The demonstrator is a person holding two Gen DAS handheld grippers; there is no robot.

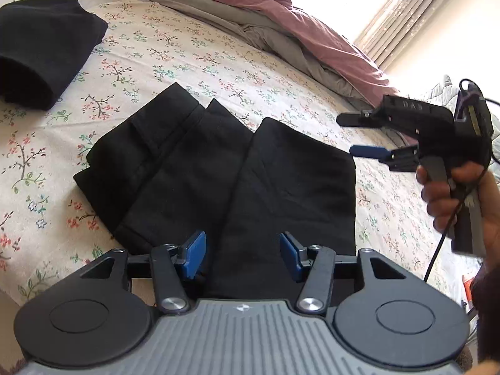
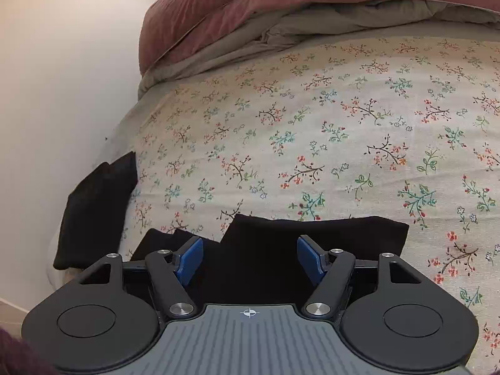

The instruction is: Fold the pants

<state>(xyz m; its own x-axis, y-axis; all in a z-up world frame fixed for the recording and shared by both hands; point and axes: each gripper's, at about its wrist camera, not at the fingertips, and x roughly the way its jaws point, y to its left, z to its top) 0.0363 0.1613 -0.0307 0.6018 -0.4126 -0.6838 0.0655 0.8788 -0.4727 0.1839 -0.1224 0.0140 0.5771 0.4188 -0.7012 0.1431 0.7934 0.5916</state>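
So the pants (image 1: 218, 172) are black, matte, kind of a dress-trouser weave, and they're lying folded into a chunky, roughly rectangular bundle in the middle of the bed, near its front edge. You can see overlapping layers fanned out, with a couple of pointed corners sticking up at the far side and a stitched band running along the left layer. The surface is mostly flat, with only soft creases.

The left gripper (image 1: 242, 254) hangs right over the near edge of the pants, blue pads spread wide, nothing between them. The right gripper (image 1: 354, 134) is off to the right of the bundle, above the sheet, with one black finger and one blue-tipped finger parted and empty too. From its own camera the right gripper (image 2: 250, 257) looks wide open with the pants (image 2: 312, 234) just under and past the tips.

Nothing sits on top of the pants. A second dark garment (image 1: 43, 50), rolled and thick, lies well apart at the far left. The sheet (image 1: 187, 53) is cream cotton with small floral sprigs. Bunched along the far side is a mauve and grey duvet (image 1: 281, 22), and there are blinds (image 1: 403, 15) at the bright window.
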